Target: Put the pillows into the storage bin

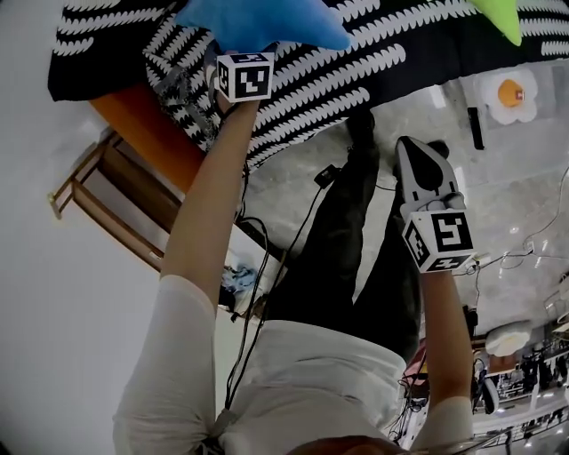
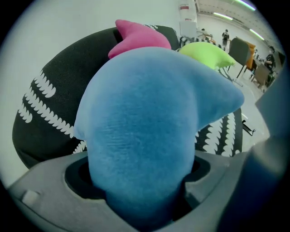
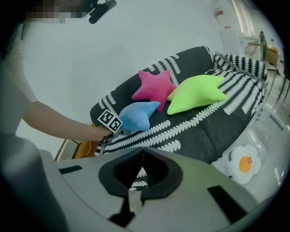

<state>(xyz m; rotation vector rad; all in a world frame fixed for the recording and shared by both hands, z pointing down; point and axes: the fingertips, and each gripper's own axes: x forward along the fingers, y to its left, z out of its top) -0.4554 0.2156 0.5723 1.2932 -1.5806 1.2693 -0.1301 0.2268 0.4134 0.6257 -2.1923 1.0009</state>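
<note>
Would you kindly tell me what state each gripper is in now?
Left gripper: open, blue pillow between its tongs.
Right gripper: closed, empty.

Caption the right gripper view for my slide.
Left gripper at blue pillow, beside pink pillow and green pillow on patterned sofa.

1. The left gripper (image 1: 244, 59) is meeting the blue pillow (image 1: 267, 22) (its tips are hiding under the plush) on the black-and-white cover (image 1: 356, 62).
2. The right gripper (image 1: 413, 155) is hanging over the floor (image 1: 427, 107).
3. A green pillow (image 1: 502, 16) is showing at the top edge.
</note>
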